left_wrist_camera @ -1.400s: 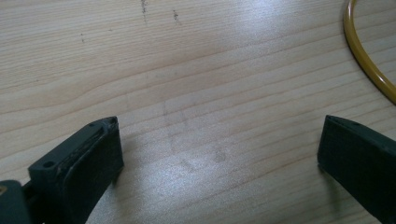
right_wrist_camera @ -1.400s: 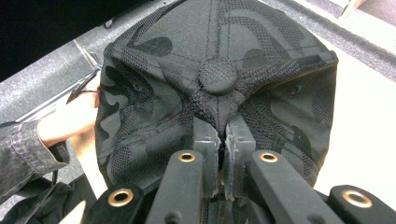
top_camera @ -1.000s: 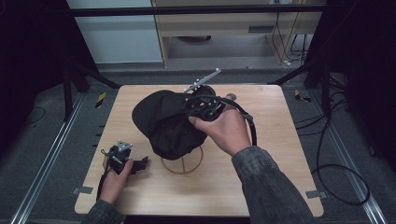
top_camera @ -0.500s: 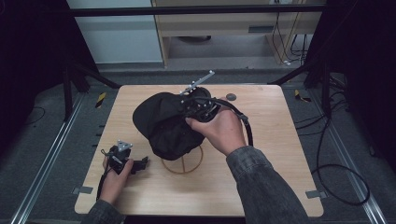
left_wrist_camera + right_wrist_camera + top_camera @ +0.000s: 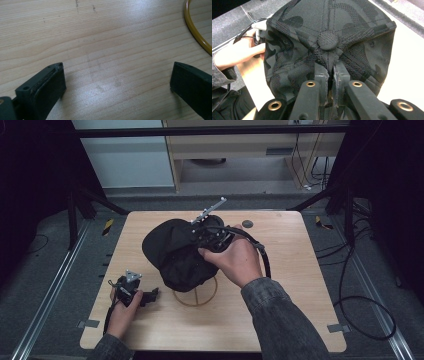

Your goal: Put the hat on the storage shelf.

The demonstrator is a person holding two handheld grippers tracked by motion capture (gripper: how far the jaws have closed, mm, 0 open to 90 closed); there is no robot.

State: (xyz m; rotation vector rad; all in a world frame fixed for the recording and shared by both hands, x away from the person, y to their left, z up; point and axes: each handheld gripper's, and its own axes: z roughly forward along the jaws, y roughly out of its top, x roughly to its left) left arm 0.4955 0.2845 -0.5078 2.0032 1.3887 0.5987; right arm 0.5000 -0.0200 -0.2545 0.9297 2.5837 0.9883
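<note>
A black camouflage cap sits draped over a yellow ring stand at the middle of the wooden table. My right gripper is shut on the cap. In the right gripper view its jaws pinch the crown fabric just below the top button. At the table's near left, my left gripper lies in the person's hand. Its jaws stand wide open over bare wood, with nothing between them. An arc of the yellow ring shows at the right edge.
A small dark disc lies on the table behind the right hand. The right gripper's black cable loops over the wrist. Dark frame posts and floor cables surround the table. The person's left hand shows beyond the cap.
The right hand with the gripper and cap has drifted slightly left and toward the near side, uncovering the dark disc. The left hand has stayed put.
</note>
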